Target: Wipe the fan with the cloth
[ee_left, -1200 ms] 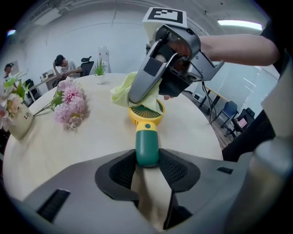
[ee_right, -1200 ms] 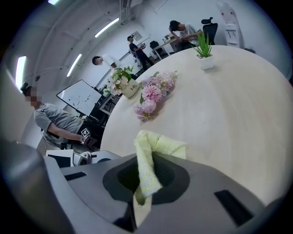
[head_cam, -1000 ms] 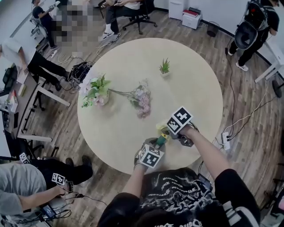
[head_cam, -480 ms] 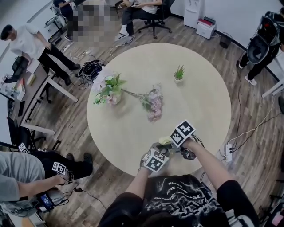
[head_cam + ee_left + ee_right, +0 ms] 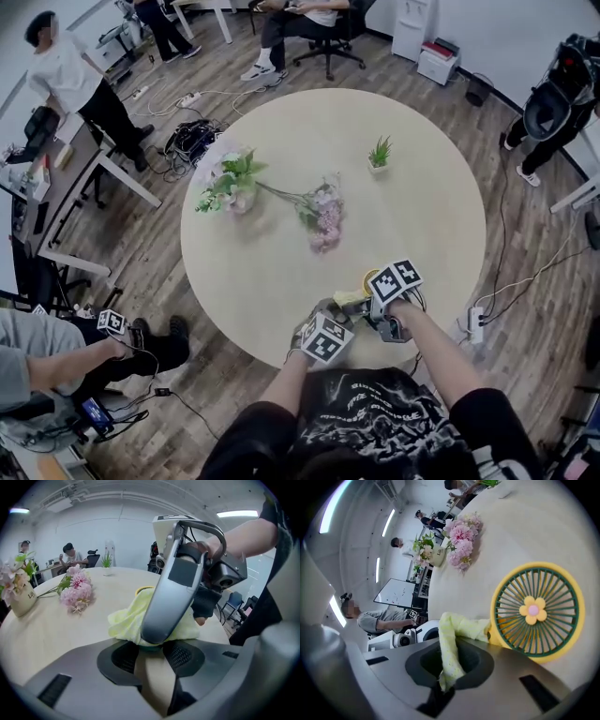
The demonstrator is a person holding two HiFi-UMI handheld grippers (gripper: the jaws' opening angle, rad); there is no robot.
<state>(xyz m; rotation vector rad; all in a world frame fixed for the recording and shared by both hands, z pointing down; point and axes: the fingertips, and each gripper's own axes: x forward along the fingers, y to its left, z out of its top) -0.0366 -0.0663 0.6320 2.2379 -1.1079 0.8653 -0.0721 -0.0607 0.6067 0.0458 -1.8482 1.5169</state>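
The left gripper [image 5: 152, 660] had its fingers [image 5: 183, 656] closed on the pale handle [image 5: 154, 686] of the fan [image 5: 513, 620], holding it at the near edge of the round worktop [image 5: 281, 187], close in front of the person. The right gripper [image 5: 449, 667] had its fingers [image 5: 474, 662] pinched shut on a strip of the yellow-green cloth [image 5: 465, 626]. The cloth's free end reached up to the fan's yellow rim [image 5: 548, 657] and touched it on the left side, as the right gripper view showed. From those fingers the fan lay ahead and off to the right, its green grille [image 5: 548, 585] and flower-shaped hub [image 5: 533, 610] facing squarely toward them, so the face was the side open to the cloth. The fan's long axis ran from the head down through the handle into the left fingers. In the left gripper view the cloth was heaped over the head, with the right gripper crossing in front of it. The right hand was thus the nearer to the surface to be wiped (the left served only as holder). By this reading the wiping stood at the rim. The coming stroke would need to carry the cloth rightward across the grille against a steady left grip, since a loose hold could let the head swing away.
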